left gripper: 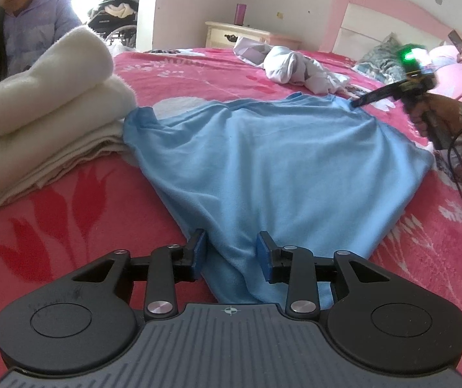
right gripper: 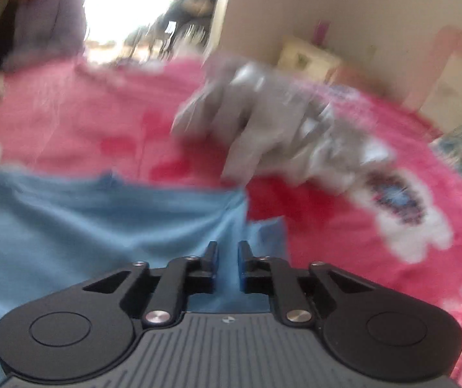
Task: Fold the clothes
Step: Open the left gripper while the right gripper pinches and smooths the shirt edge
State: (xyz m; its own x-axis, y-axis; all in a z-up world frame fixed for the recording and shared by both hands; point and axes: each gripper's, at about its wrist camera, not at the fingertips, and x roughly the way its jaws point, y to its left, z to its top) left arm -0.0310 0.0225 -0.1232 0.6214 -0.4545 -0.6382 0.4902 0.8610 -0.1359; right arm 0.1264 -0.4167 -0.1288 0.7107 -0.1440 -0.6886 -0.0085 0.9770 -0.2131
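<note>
Close to the left gripper (left gripper: 231, 252), whose half-open jaws were set around the blue shirt's (left gripper: 263, 161) near corner on the pink bed (left gripper: 69, 242), the far corner was pinched by the right gripper (right gripper: 227, 265), ready for lifting and folding over.

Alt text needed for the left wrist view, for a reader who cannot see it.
A light blue garment lies spread on a pink floral bedspread, its near edge between the left gripper's parted fingers. The right gripper meets its far corner; folded cream blankets sit left.
</note>
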